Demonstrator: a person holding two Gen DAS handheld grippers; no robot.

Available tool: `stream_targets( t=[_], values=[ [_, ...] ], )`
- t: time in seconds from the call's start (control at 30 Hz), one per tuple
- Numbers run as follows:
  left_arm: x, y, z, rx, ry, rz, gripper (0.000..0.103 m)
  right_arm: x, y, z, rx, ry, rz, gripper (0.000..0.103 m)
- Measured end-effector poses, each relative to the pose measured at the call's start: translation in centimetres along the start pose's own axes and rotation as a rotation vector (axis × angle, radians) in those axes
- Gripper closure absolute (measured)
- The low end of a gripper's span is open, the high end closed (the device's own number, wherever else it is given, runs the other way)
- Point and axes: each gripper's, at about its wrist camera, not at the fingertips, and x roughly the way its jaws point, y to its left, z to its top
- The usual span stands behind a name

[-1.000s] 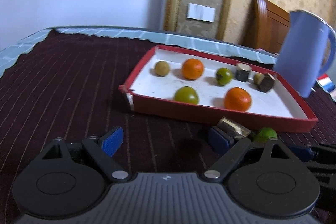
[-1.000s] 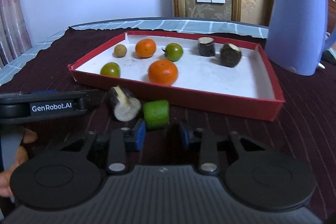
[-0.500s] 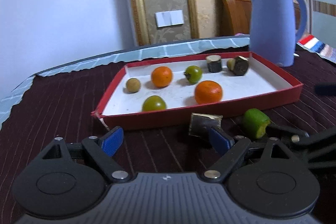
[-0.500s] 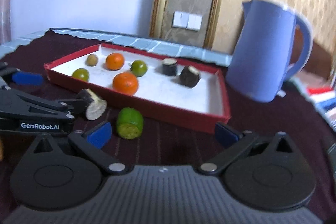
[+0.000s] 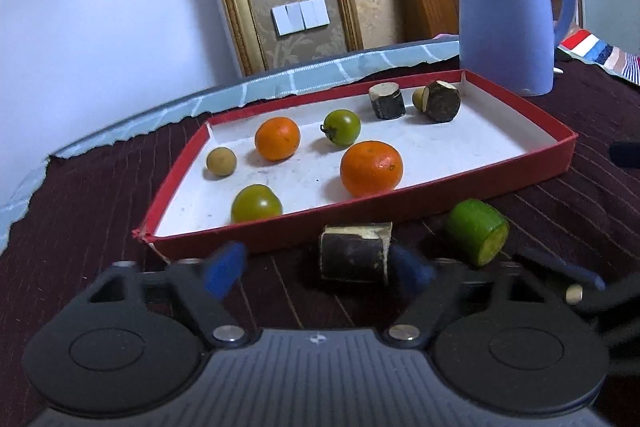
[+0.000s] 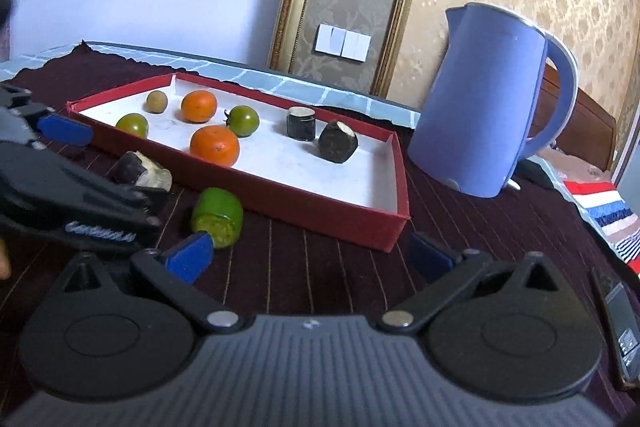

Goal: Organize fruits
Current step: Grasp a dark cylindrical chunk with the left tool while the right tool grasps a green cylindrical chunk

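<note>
Now the left claw has just been closing around the dark chunk between its pads, not yet pinched. Just right, the green piece lies freed beside the right claw, spread wide. Both pieces sit outside the tray, likely bound for it.

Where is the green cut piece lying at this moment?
The green cut piece lies on the dark cloth outside the red tray, before its front wall, right of the dark cut piece.
</note>
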Motion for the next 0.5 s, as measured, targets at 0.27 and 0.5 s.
stream_targets(
  t=[0.27, 0.5],
  values=[
    [-0.3, 1.1, -0.3, -0.091, -0.016, -0.087, 0.071, -0.8, -0.2, 0.1, 0.007, -0.048, 0.075, 0.0],
    [-0.6, 3.5, -0.9, -0.178, -0.008, 0.052, 0.071, 0.6, 0.8, 1.0, -0.018, 0.03, 0.12, 0.01]
  ],
)
